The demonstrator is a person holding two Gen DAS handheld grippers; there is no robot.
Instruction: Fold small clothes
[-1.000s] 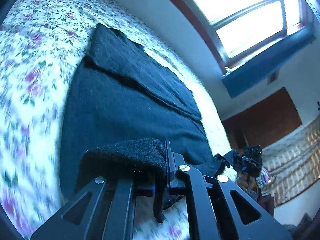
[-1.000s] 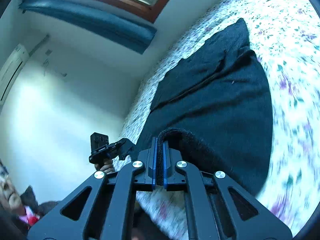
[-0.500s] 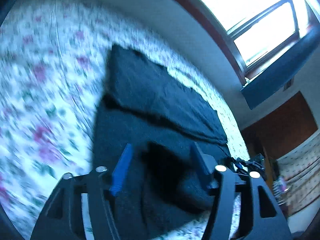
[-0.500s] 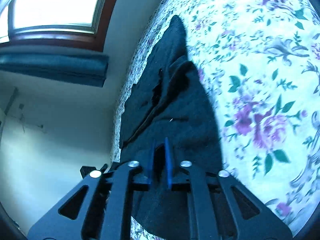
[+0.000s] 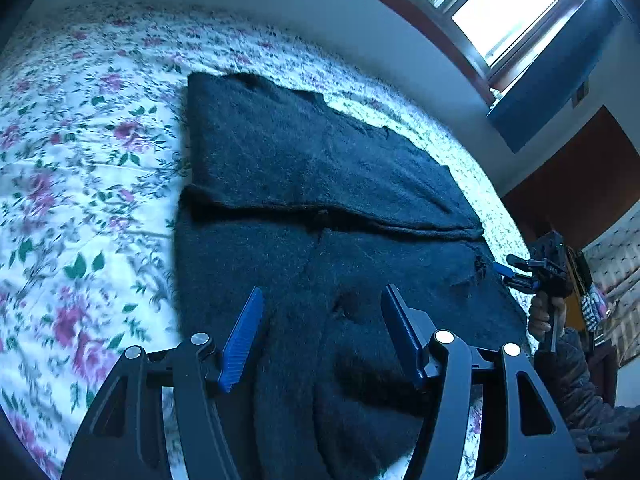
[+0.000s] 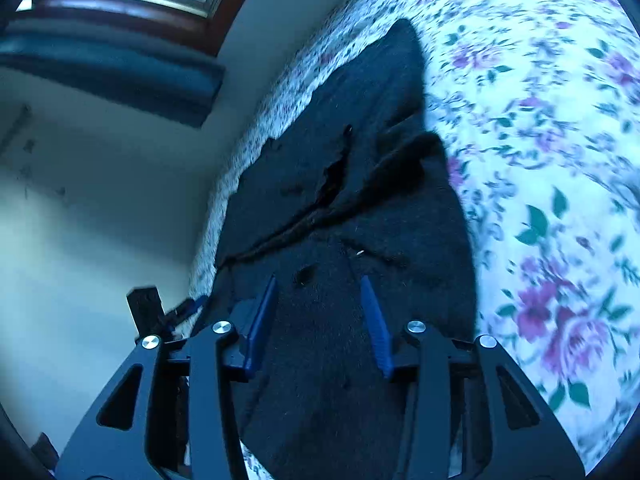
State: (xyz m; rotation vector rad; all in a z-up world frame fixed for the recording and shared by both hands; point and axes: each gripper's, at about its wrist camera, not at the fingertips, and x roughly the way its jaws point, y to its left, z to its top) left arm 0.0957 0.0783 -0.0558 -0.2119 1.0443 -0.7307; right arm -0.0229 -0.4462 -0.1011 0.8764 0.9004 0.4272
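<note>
Left wrist view, read from the left edge across: the flowered bedsheet [image 5: 80,168] fills the left third, then the dark knitted garment [image 5: 320,168] spreads over the middle, with one panel already laid over the rest along a seam-like edge that runs across the centre of the frame. At the bottom centre the left gripper [image 5: 320,336] stands with its blue pads well apart and nothing between them but cloth lying flat beneath; a second ago those pads were pinched on a bunched edge of this same garment, so the fold has been carried over and let go. Further right, at the garment's far corner, the right gripper [image 5: 510,274] shows small in a person's hand [image 5: 540,316], in front of the brown door at the right edge. In the right wrist view the wall takes the left side, the left gripper [image 6: 188,308] appears small at lower left, and the right gripper [image 6: 320,320] at bottom centre has its jaws opening, no cloth caught between them, where they were clamped on the hem before. The picture is blurred, so whether the pads brush the fabric I cannot say. Both corners released suggests this fold is set down and the next one can be started.
</note>
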